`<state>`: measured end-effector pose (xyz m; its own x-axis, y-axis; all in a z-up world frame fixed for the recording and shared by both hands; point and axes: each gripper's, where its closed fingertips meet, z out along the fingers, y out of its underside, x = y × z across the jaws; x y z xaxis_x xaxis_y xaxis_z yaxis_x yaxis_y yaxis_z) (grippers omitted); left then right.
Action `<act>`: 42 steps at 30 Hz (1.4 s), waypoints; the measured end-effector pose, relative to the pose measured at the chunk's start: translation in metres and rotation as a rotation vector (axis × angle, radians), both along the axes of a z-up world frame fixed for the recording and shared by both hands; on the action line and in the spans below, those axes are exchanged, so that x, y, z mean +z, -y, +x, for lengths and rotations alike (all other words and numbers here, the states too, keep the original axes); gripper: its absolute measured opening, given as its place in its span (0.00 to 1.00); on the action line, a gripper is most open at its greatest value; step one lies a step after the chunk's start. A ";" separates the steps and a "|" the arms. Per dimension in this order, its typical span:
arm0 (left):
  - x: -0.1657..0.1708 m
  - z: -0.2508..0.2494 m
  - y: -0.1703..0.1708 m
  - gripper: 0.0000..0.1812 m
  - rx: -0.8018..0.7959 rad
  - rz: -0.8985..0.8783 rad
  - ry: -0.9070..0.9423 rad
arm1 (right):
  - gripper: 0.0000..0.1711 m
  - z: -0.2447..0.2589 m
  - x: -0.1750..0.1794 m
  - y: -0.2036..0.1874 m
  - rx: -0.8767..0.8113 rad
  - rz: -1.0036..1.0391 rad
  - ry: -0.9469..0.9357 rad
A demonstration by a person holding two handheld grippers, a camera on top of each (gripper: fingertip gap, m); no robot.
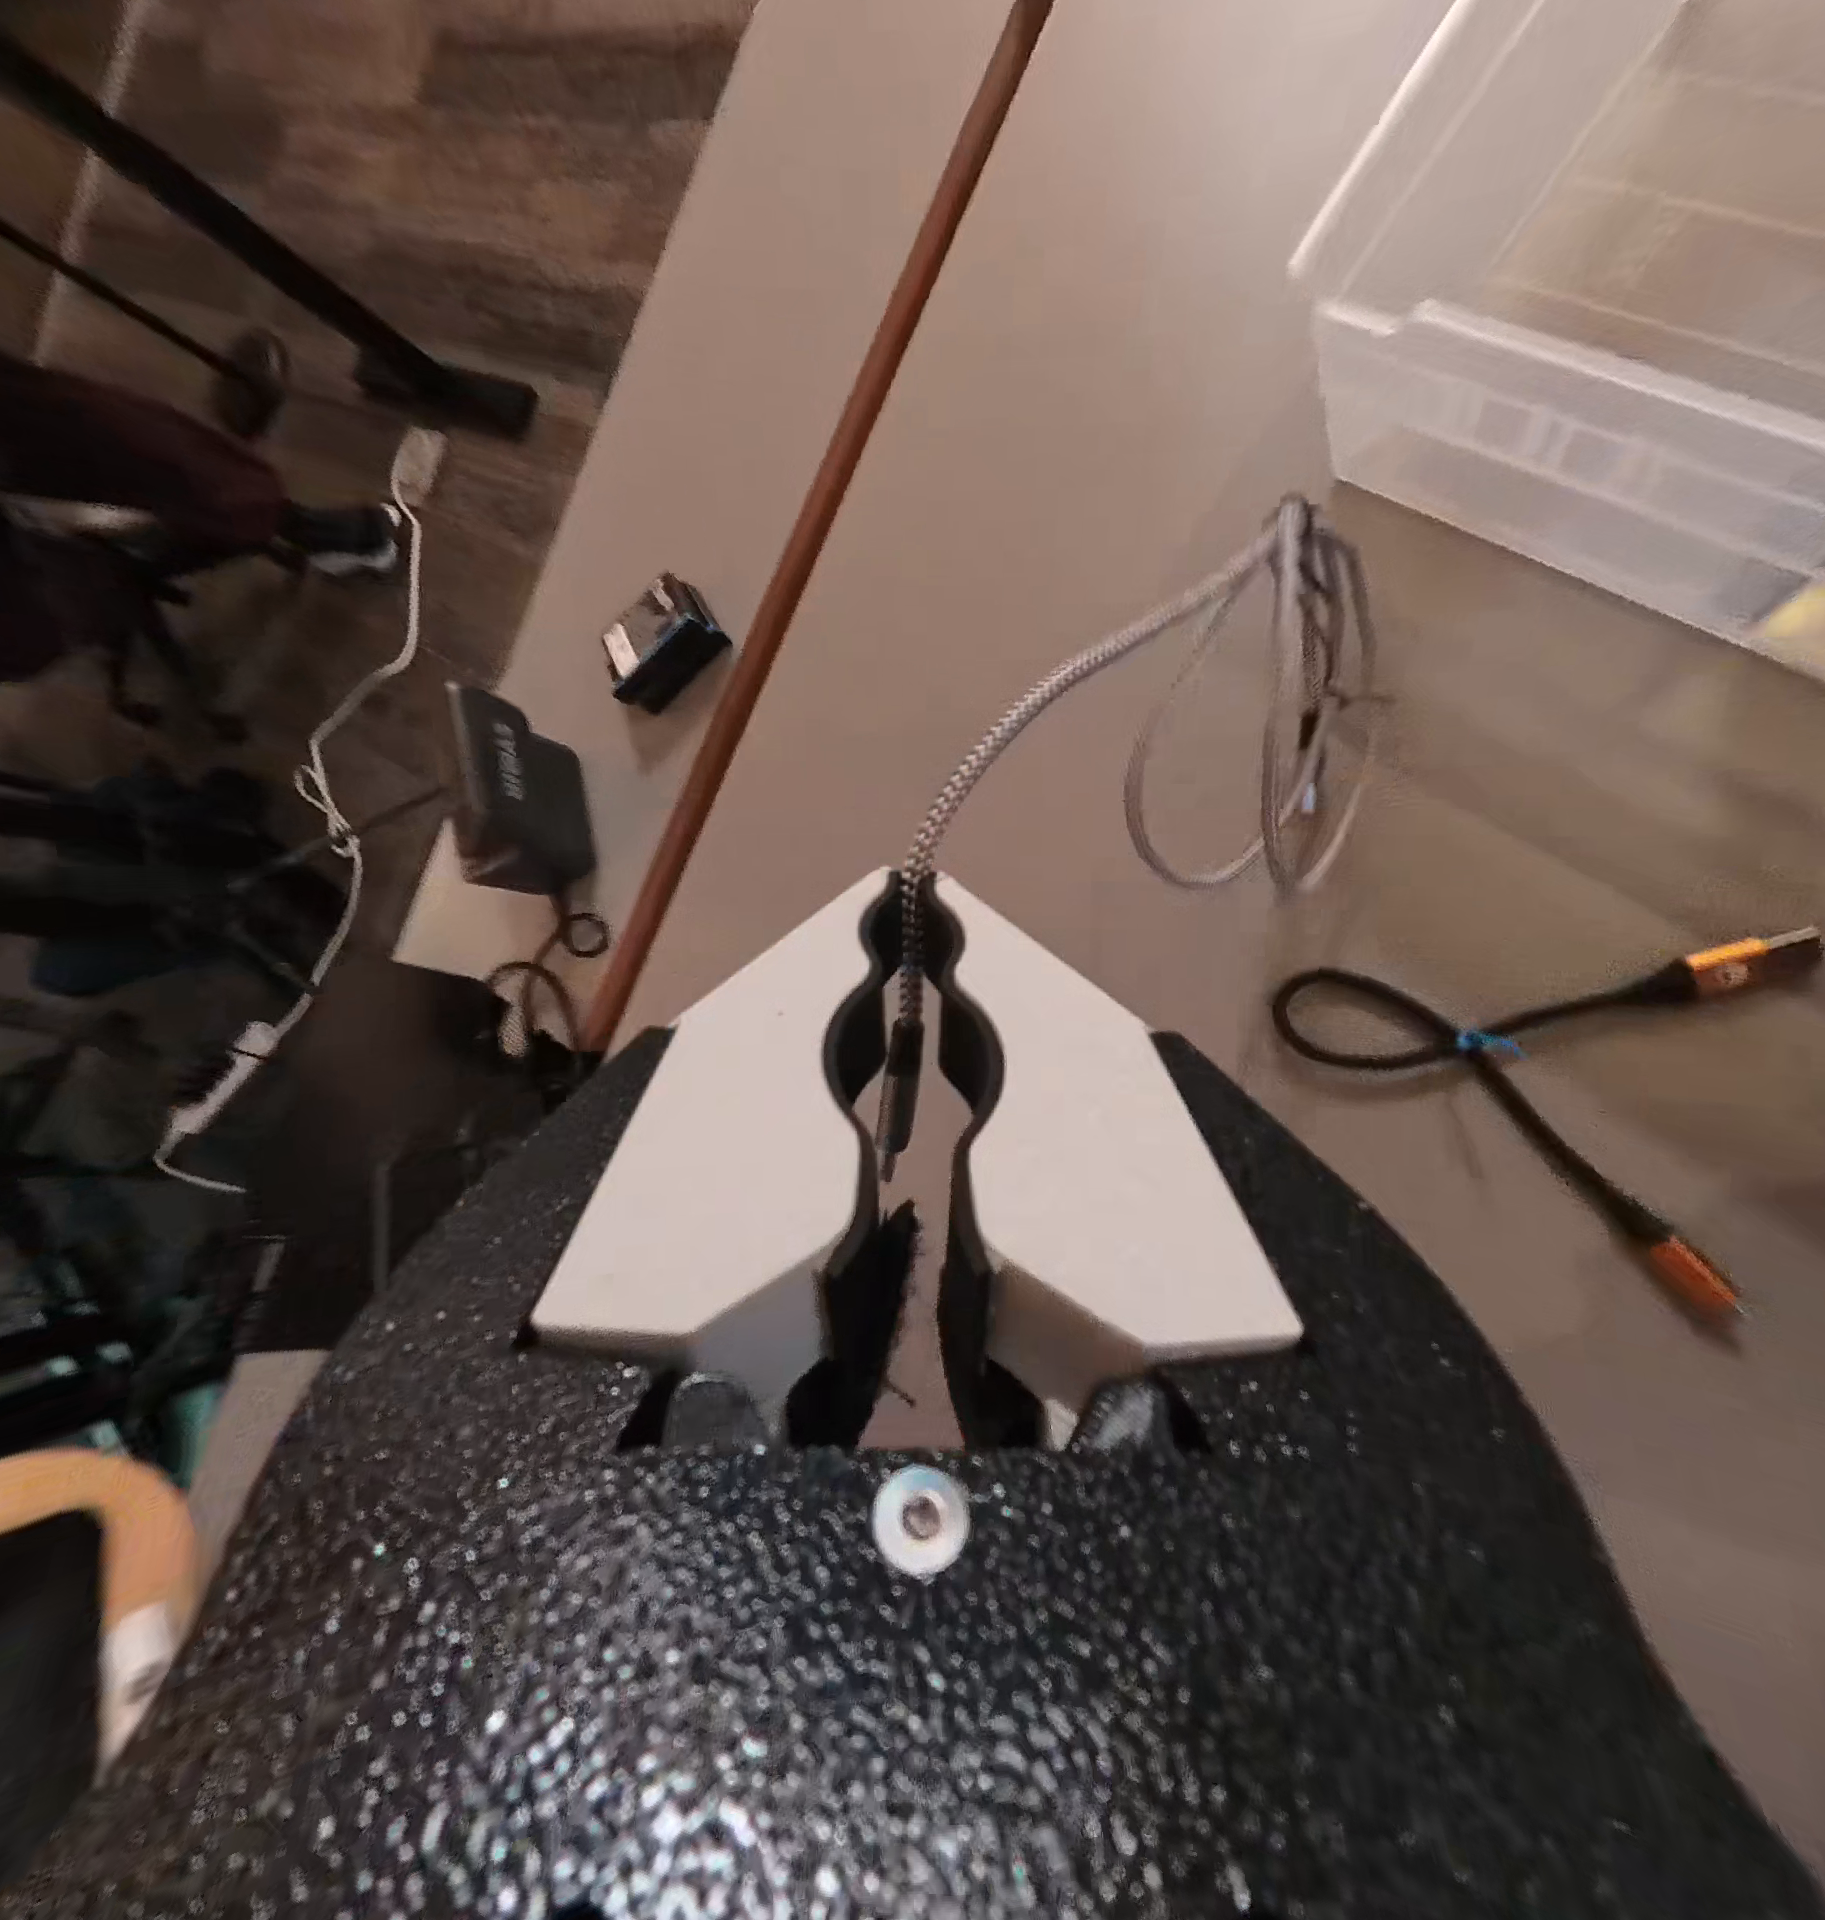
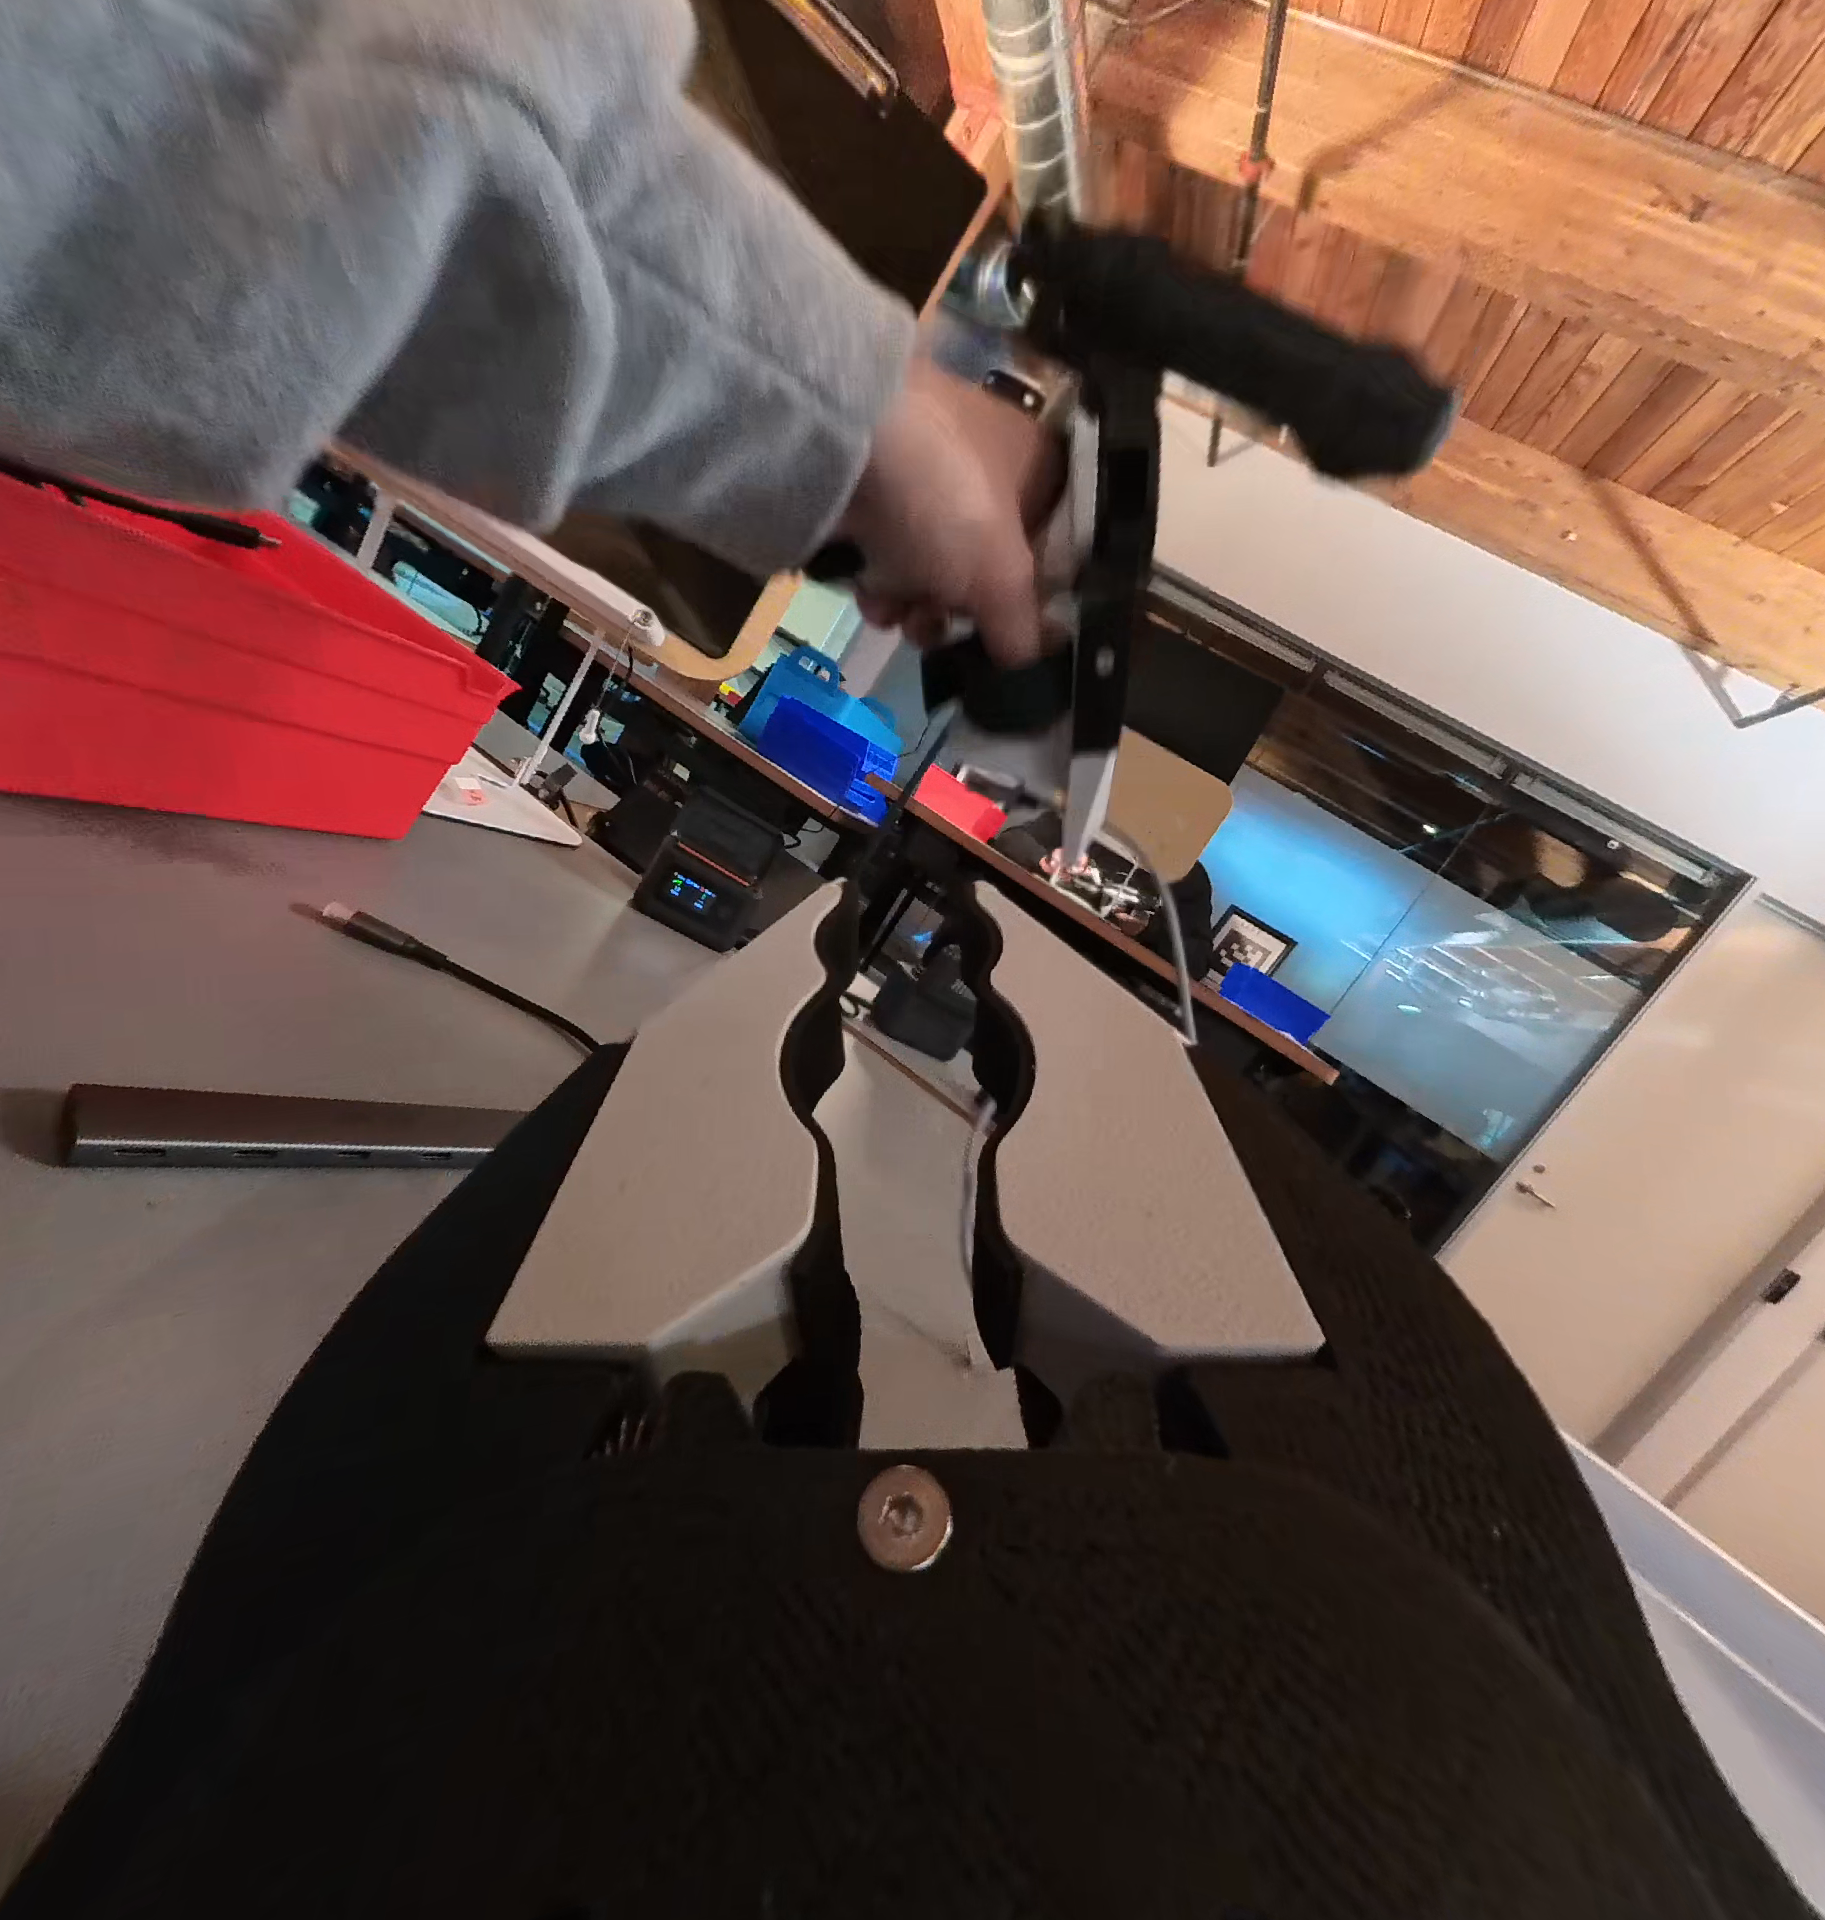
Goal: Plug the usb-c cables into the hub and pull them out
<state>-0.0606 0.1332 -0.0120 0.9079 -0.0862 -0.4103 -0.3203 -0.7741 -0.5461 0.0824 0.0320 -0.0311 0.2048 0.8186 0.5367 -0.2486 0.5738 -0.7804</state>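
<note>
Left gripper point(image 1: 913, 894) nearly closed, pinching the grey braided cable point(image 1: 1053, 675) just behind its plug, lifted above the desk point(image 1: 1510, 1195); its coil hangs near the clear bin point(image 1: 1614, 312). Right gripper point(image 2: 903, 904) slightly parted, apparently holding nothing. Hub point(image 2: 264, 1127) lies flat on the desk, near the red bin point(image 2: 160, 675). To seat well, align plug squarely with a port while bracing the hub.

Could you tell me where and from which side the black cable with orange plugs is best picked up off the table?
Grip the black cable with orange plugs by the near orange plug housing, probably from above, fingers either side of its width. It lies flat on the table, rigid and clear of the loop, so the tip should stay free.
</note>
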 end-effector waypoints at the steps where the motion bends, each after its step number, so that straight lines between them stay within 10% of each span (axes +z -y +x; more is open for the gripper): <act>1: -0.013 -0.003 -0.006 0.00 0.022 -0.012 0.015 | 0.10 0.000 0.001 0.003 0.006 -0.002 0.000; 8: -0.102 -0.021 -0.004 0.06 0.137 -0.075 0.165 | 0.11 -0.007 -0.009 0.001 0.012 -0.043 0.050; 12: -0.081 -0.023 0.013 0.15 0.198 0.178 0.218 | 0.12 -0.006 -0.012 0.000 0.012 -0.083 0.062; 17: -0.057 0.019 0.079 0.23 0.160 0.365 0.337 | 0.13 -0.007 -0.018 0.003 0.035 -0.118 0.094; 30: -0.160 0.104 0.195 0.33 0.205 0.227 0.426 | 0.16 -0.022 -0.040 0.040 0.091 0.083 0.246; 42: -0.176 0.107 0.206 0.14 0.180 0.111 0.461 | 0.24 -0.031 -0.100 0.082 0.286 0.628 0.558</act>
